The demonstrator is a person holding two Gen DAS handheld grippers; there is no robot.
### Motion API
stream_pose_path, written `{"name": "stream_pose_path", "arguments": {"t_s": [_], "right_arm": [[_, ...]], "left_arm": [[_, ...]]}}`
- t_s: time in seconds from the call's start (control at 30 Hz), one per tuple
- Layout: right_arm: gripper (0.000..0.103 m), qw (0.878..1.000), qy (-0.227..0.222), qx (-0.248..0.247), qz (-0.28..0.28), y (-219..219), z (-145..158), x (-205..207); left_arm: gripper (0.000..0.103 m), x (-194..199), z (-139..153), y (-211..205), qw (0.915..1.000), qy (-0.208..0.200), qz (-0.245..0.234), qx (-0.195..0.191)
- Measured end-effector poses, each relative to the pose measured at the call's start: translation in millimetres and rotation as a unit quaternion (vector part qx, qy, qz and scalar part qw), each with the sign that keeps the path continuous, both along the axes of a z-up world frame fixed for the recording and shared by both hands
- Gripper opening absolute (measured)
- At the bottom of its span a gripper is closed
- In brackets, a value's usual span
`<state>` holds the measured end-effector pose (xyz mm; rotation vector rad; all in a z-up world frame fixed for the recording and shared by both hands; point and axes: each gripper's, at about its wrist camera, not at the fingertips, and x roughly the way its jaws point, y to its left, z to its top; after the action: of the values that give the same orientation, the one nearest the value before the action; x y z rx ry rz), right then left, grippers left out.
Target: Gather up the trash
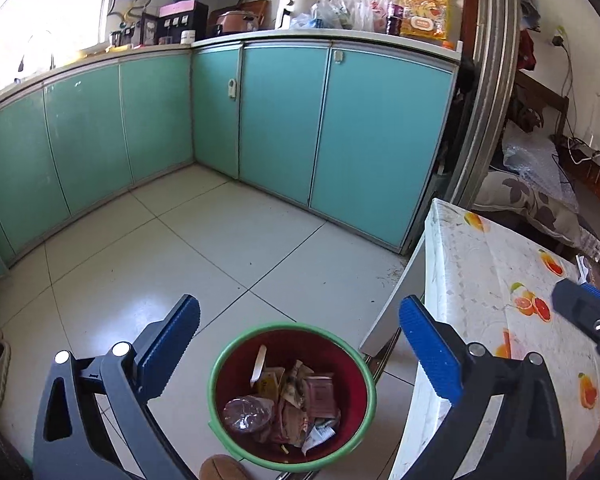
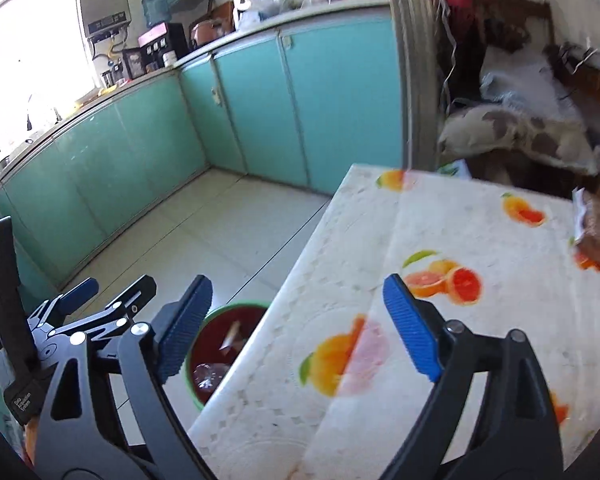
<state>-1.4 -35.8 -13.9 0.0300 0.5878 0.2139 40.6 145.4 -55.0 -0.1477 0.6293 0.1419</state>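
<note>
A red bin with a green rim (image 1: 292, 326) stands on the floor beside the table and holds several wrappers (image 1: 300, 396) and a clear plastic piece. My left gripper (image 1: 300, 316) hangs open above it with nothing between its blue pads. The bin (image 2: 204, 360) shows again in the right wrist view, partly hidden by the table edge. My right gripper (image 2: 298, 292) is open and empty over the near corner of the fruit-print tablecloth (image 2: 460, 220). A brown wrapper (image 2: 594, 232) lies at the table's far right edge.
Teal cabinets (image 1: 280, 120) line the back and left walls, with bare floor tiles (image 1: 180, 248) before them. A brown slipper (image 1: 220, 468) sits next to the bin. A doorway at the right opens onto a cluttered bed (image 2: 520, 128).
</note>
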Motion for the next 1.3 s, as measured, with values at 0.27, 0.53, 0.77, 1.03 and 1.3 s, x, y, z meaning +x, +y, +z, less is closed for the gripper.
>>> {"name": "stream_pose_path", "arguments": {"t_s": [0.27,0.53,0.77,1.03,1.3], "right_arm": [[0.099,0.985,-0.157,-0.053,-0.048,-35.1,40.8,-60.9],[0.099,0.984,-0.144,-0.028,-0.101,-71.6,21.7,-72.2],[0.099,0.983,-0.132,-0.006,-0.125,-91.6,14.2,-76.9],[0.099,0.975,-0.188,0.007,-0.121,-91.0,11.4,-98.2],[0.099,0.978,-0.178,-0.017,-0.105,-77.9,11.6,-95.6]], "left_arm": [[0.096,-11.9,25.7,-33.0,0.997,-0.063,-0.041,-0.02],[0.096,-29.3,42.0,-52.6,0.9863,-0.133,-0.077,-0.061],[0.096,-29.9,34.6,-57.8,0.9857,-0.14,-0.072,-0.062],[0.096,-32.9,34.9,-69.0,0.9883,-0.13,-0.08,0.0],[0.096,-34.3,33.5,-71.1,0.9886,-0.129,-0.077,0.012]]}}
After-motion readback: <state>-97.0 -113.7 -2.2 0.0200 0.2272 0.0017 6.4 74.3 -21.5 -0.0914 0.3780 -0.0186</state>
